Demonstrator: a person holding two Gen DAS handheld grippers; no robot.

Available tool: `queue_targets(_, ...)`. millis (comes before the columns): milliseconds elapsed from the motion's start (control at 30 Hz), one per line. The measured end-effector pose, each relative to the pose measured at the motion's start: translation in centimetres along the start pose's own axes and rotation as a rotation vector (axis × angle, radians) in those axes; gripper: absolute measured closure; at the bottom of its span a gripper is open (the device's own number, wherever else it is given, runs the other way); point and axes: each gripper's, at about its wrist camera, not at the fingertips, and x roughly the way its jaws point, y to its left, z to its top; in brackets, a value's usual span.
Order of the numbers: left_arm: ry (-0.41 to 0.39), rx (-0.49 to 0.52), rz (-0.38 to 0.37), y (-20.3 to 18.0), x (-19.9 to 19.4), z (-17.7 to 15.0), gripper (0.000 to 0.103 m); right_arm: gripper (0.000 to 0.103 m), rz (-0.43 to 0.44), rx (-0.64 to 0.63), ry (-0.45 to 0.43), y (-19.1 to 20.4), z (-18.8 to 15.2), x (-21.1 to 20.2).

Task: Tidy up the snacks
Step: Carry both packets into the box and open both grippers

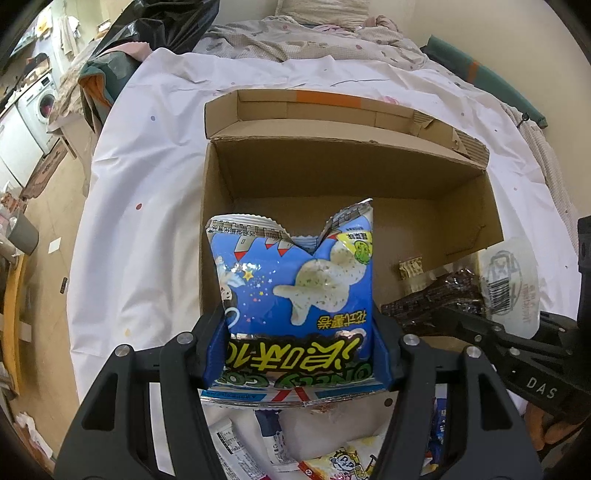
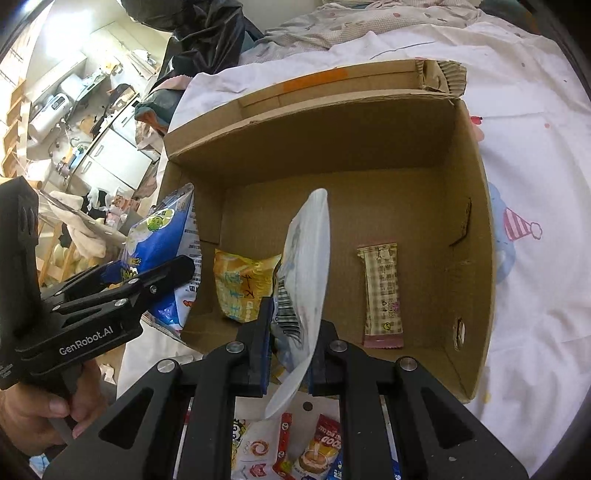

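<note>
Nearest, below the near wall of the cardboard box (image 2: 476,206): loose snack packets (image 2: 295,450) scattered on the white sheet (image 2: 535,332), red, yellow and white wrappers, print too small to read.

L gripper (image 1: 301,354) at the box's near-left corner, jaws about half apart, blue pads pressed on both sides of a blue puffed snack bag (image 1: 295,280). Bag upright, printed text upside down in the L wrist view, crimped top edge leaning over the box's left rim. A hand (image 2: 40,410) wrapped round that gripper's handle, seen from the R wrist view, left of the box.

R gripper (image 2: 290,350) above the box's near wall, jaws nearly together, pinched on a thin white packet w/ a barcode (image 2: 303,266). Packet held edge-on, upper end curving over the box interior, lower end hanging outside the near wall.

On the box floor: yellow packet (image 2: 243,284) near the left wall, partly hidden behind the white packet; checked beige bar wrapper (image 2: 382,295) lying flat toward the right wall, well apart from the yellow one.

Box open on top, far flap folded back, orange tape strip on the far edge.

Beyond the box: rumpled bedding (image 1: 314,40) and a black plastic bag (image 1: 155,26). Far left of the box: washing machine (image 1: 40,101) and cluttered counters.
</note>
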Motion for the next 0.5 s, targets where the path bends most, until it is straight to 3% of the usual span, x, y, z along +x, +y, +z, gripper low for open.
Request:
queue_targets(233,-0.033,0.013,0.008,-0.3,-0.5,-0.2,0.042,0.085,-0.034,-0.021,-0.005,0.3,-0.2,0.0)
queue_targets(433,-0.038,-0.017,0.009,0.1,-1.0,-0.3,0.014,0.083,-0.143,-0.058,0.011,0.3,-0.3,0.4)
queue_targets(467,-0.042,-0.019,-0.001,0.1,-1.1,-0.2,0.013,0.076,-0.162,-0.061,0.007,0.3,-0.2,0.3)
queue_targets(500,-0.049,-0.016,-0.004,0.1,-1.3,-0.2,0.013,0.061,-0.173,-0.06,-0.004,0.2,-0.2,0.1)
